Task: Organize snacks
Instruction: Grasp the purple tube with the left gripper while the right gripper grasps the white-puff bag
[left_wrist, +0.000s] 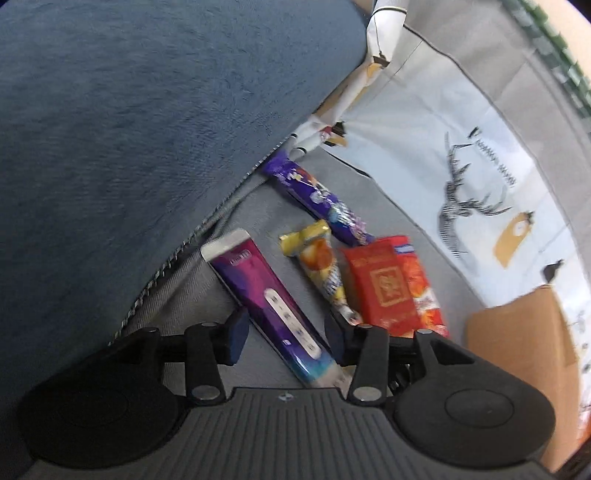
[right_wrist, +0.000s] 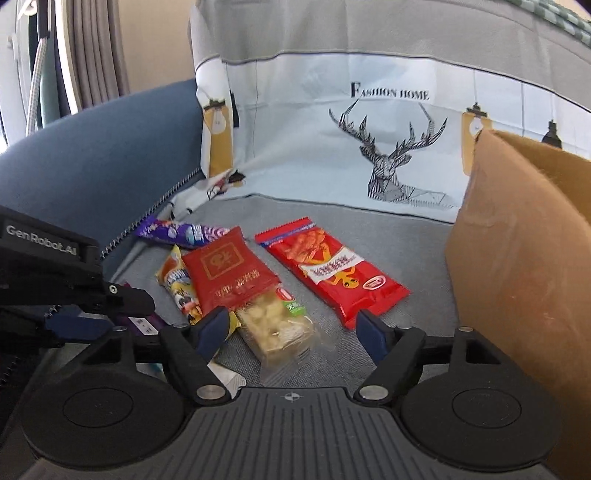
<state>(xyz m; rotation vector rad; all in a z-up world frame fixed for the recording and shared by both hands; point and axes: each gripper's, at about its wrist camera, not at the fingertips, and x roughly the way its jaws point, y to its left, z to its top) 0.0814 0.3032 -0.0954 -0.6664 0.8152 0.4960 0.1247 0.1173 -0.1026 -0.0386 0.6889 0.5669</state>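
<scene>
Several snack packs lie on a grey sofa seat (right_wrist: 406, 251). In the left wrist view my left gripper (left_wrist: 286, 328) is open, its jaws on either side of a long purple pack (left_wrist: 273, 310). Beside that pack lie a yellow pack (left_wrist: 317, 258), a dark red pouch (left_wrist: 380, 284) and a purple bar (left_wrist: 317, 195). In the right wrist view my right gripper (right_wrist: 291, 328) is open around a clear pack of pale snacks (right_wrist: 277, 328). The red pouch (right_wrist: 229, 269) overlaps that pack. A red-orange pack (right_wrist: 332, 266) lies to the right.
A brown cardboard box (right_wrist: 517, 258) stands at the right of the seat; it also shows in the left wrist view (left_wrist: 517, 350). A deer-print cushion cover (right_wrist: 369, 147) lines the backrest. A blue armrest (left_wrist: 129, 129) rises on the left.
</scene>
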